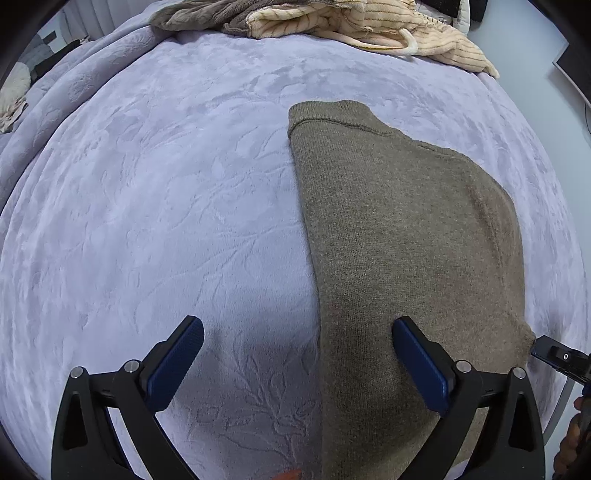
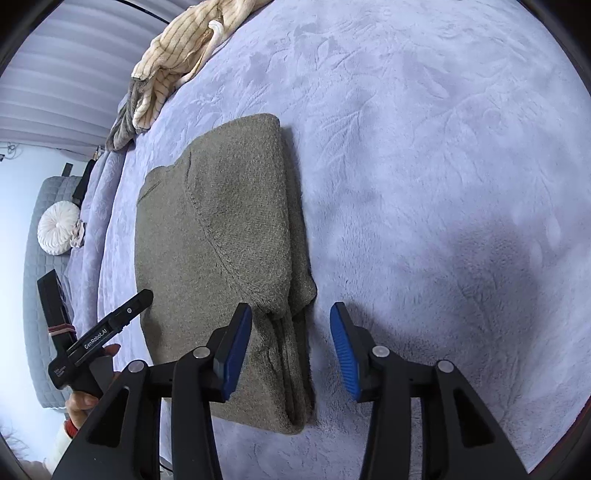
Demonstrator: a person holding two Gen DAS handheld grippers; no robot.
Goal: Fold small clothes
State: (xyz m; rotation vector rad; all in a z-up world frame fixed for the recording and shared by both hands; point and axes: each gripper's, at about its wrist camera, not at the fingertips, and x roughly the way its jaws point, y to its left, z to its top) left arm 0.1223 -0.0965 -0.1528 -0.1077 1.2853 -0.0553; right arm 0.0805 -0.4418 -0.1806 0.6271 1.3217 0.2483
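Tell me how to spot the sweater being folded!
Find the big lilac blanket covering the bed. A heap of cream and brown clothes sits at its far edge. The sweater lies alone, nearer, folded flat, plain olive-brown.

Near end of the folded olive sweater (image 1: 399, 236) hidden behind the left gripper (image 1: 297, 354), pile of beige and brown clothes (image 1: 332, 26) cut off by the top edge in both views, right gripper (image 1: 561, 360) only partly in frame at the left view's right edge

"GenRobot.AI" is printed in white on the left tongs (image 2: 110, 325).
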